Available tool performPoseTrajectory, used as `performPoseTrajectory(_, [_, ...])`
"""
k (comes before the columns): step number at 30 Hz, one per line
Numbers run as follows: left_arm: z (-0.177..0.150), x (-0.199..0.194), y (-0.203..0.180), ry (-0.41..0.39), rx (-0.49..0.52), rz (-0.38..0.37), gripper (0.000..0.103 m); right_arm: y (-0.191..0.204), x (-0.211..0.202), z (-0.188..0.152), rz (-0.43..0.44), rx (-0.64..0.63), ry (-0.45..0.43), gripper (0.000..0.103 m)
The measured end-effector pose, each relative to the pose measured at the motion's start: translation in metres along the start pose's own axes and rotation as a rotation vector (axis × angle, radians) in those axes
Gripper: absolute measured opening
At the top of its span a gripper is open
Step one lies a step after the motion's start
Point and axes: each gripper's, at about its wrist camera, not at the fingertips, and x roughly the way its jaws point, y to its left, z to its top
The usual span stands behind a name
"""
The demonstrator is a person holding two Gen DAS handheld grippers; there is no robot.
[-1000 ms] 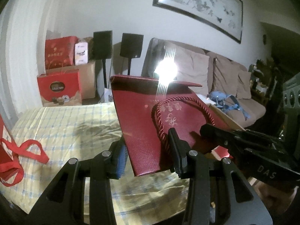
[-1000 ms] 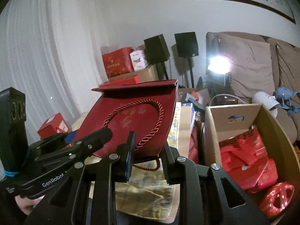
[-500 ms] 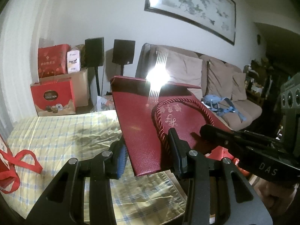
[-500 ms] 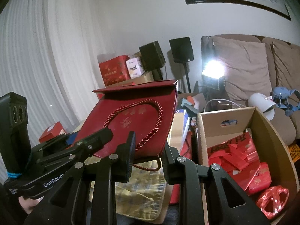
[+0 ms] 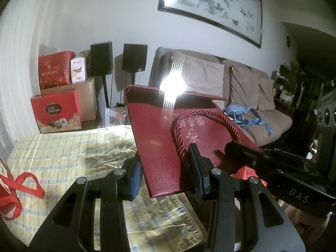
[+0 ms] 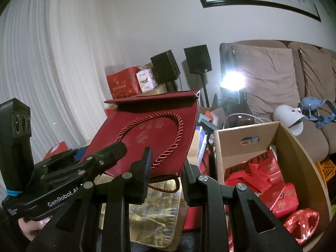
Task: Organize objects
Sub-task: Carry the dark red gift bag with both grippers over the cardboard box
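A flattened dark red gift bag (image 5: 159,147) with a twisted rope handle (image 5: 180,142) hangs tilted in the air above the table. Its near edge sits between the fingers of my left gripper (image 5: 166,174), which is shut on it. In the right wrist view the same bag (image 6: 147,130) has its lower corner between the fingers of my right gripper (image 6: 167,174), also shut on it. Each view shows the other gripper reaching onto the bag from the side: the right gripper (image 5: 231,149) and the left gripper (image 6: 117,149).
A yellow checked cloth (image 5: 63,151) covers the table below. An open cardboard box (image 6: 294,147) full of red packets stands at the right. A red tote bag (image 5: 12,189) lies at the left edge. Behind are red gift boxes (image 5: 56,111), two speakers and a sofa (image 5: 241,88).
Both grippers have carried the bag a little upward and sideways together. The hold on the bag looks the same, and the cardboard box now sits nearer the middle of the right wrist view.
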Motion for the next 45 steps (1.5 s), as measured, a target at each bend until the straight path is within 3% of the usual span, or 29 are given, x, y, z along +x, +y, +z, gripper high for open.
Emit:
performPoseTrajectory(18, [0.010, 0.016, -0.035, 0.000, 0.023, -0.022, 0.038, -0.032, -0.015, 0.008, -0.036, 0.043, -0.012, 0.025])
performPoseTrajectory(45, [0.016, 0.064, -0.093, 0.052, 0.036, -0.124, 0.038, -0.093, -0.036, 0.011, -0.155, 0.123, -0.018, 0.025])
